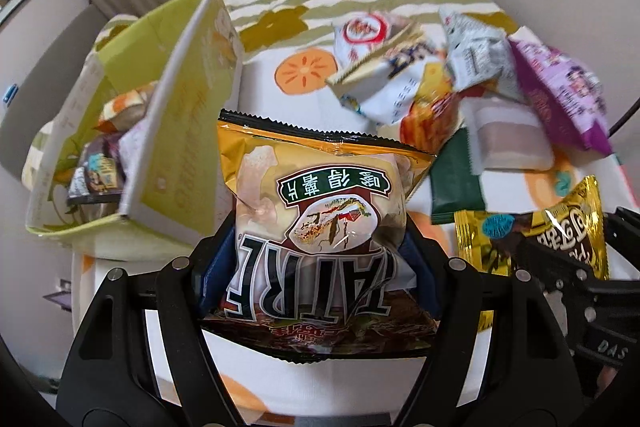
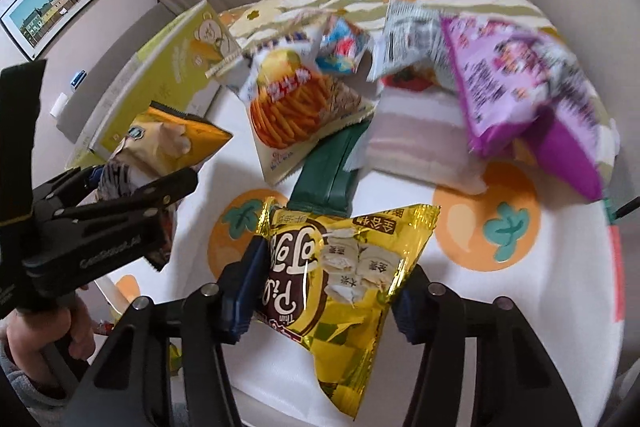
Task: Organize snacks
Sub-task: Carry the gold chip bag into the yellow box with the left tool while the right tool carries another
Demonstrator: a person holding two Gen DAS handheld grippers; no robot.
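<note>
My left gripper (image 1: 318,267) is shut on a gold and brown chip bag (image 1: 320,203), held off the table with both blue pads pressed into its sides. Just left of it stands an open green box (image 1: 160,155) with a few snack packs inside. My right gripper (image 2: 324,295) is shut on a yellow foil snack bag (image 2: 344,267), its pads squeezing the bag's lower half above the cloth. In the right wrist view the left gripper (image 2: 160,187) shows at the left edge with the gold chip bag (image 2: 172,143), in front of the green box (image 2: 172,79).
A pile of snacks lies on the persimmon-print tablecloth (image 2: 500,227) beyond both grippers: an orange-sticks bag (image 2: 296,115), a dark green packet (image 2: 328,175), a pink-white pack (image 2: 416,147), a purple bag (image 2: 520,87). A curtain hangs behind. A hand (image 2: 44,339) holds the left gripper.
</note>
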